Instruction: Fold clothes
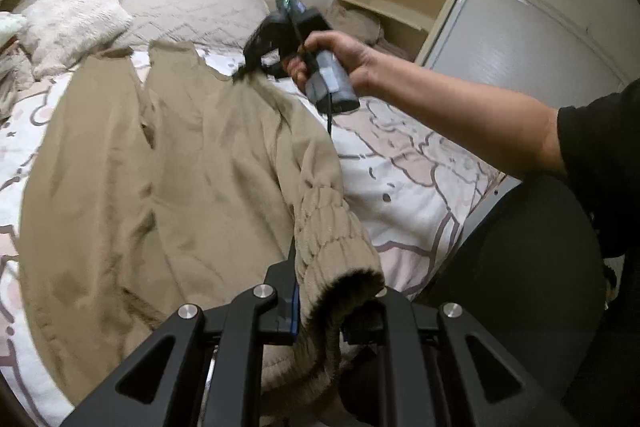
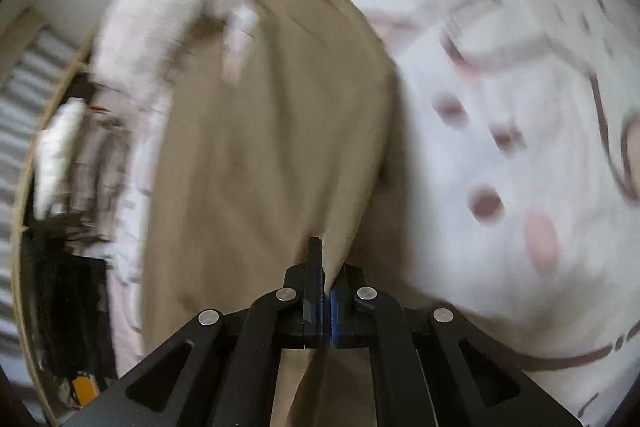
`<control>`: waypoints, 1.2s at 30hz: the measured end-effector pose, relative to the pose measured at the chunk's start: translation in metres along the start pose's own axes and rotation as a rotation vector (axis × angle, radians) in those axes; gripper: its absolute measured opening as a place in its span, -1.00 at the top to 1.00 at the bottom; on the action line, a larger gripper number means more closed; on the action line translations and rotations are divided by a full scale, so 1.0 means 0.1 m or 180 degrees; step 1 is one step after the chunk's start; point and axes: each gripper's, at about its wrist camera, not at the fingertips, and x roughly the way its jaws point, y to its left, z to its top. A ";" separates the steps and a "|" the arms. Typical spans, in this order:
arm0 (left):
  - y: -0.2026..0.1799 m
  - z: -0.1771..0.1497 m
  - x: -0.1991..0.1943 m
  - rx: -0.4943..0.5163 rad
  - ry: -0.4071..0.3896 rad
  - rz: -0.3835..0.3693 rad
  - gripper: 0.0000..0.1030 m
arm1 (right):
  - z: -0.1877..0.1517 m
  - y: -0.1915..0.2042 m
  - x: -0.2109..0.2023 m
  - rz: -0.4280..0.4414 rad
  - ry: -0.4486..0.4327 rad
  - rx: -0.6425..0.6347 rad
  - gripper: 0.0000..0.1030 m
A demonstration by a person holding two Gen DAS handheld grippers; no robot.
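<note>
— So why did we have the beige garment [image 1: 192,155] strung between both hands like that?

— We judged it was to keep the cloth taut before a fold. Our left gripper [image 1: 316,311] was clamped on the ribbed cuff [image 1: 336,247] at about 6 o'clock in the left wrist view, while our right gripper [image 1: 244,73] pinched a far edge of the fabric up near 12 o'clock.

— Was the right one really closed on cloth?

— Yes; in the right wrist view, blurred as it was, its fingers [image 2: 314,291] sat nearly together with a fold of beige caught between them.

— And where did the garment lie?

— On the bed [image 1: 412,187], over the patterned cover, its body spreading toward 9 o'clock. The held part ran from 6 o'clock up to 12, the cuff end pointing back at us and lifted off the cover.

— The pillows [image 1: 76,15]?

— Well apart, at 10 o'clock.
</note>
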 end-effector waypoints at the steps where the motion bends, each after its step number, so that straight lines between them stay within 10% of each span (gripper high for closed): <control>1: 0.03 0.00 -0.08 -0.0019 -0.0060 0.0030 0.72 | 0.05 0.21 -0.07 0.0088 -0.0070 -0.0099 0.93; 9: 0.44 -0.08 -0.69 -0.0458 -0.0296 0.0554 0.72 | 0.12 2.07 0.23 0.0430 -0.0200 -0.1129 0.93; 17: 1.38 -0.67 -0.66 -0.1662 0.0464 0.1428 0.72 | -0.34 3.16 1.57 0.0179 0.0296 -0.1747 0.93; 23: 1.64 -1.00 -0.67 -0.2066 0.0685 0.1179 0.64 | -0.79 3.18 2.41 -0.0337 0.0634 -0.1955 0.91; 25: 1.67 -1.01 -0.68 -0.2123 0.0664 0.1090 0.62 | -0.88 3.16 2.38 -0.0442 0.0663 -0.2078 0.59; 27: 1.73 -1.02 -0.71 -0.2237 0.0636 0.0972 0.54 | -0.89 3.11 2.04 -0.0440 0.0524 -0.2128 -0.48; 36: 1.94 -1.07 -0.85 -0.3067 0.0345 -0.0097 0.61 | -1.60 2.51 0.12 -0.0351 0.0207 -0.2696 -0.57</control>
